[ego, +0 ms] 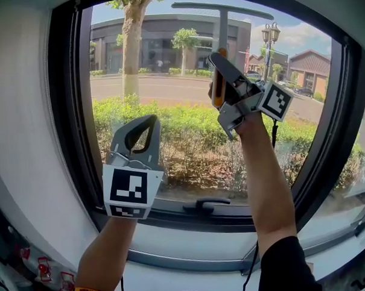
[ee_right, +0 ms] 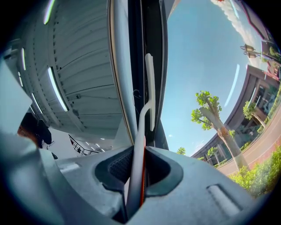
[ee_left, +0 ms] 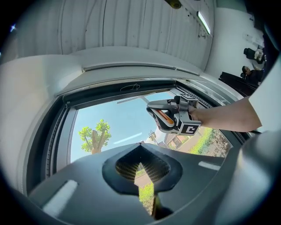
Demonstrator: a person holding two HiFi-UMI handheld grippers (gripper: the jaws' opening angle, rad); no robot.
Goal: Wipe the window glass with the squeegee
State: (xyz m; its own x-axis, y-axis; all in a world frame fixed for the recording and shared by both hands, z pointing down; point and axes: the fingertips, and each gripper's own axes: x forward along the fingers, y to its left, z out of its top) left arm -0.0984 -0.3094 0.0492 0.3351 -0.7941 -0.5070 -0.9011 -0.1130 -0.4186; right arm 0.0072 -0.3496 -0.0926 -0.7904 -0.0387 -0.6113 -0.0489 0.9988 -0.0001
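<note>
Window glass [ego: 167, 82] beyond, squeegee [ego: 218, 89] mostly hidden inside right claw [ee_right: 137, 172], blade [ee_right: 150, 90] edge-on

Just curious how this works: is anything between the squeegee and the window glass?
Nothing visible. The right gripper holds the grey-and-orange squeegee with white blade up by the clear window glass; the left gripper hangs lower, aside.

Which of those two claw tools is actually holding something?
The right gripper, the higher one, grips the squeegee by its handle; the left gripper, lower down, is shut on nothing.
</note>
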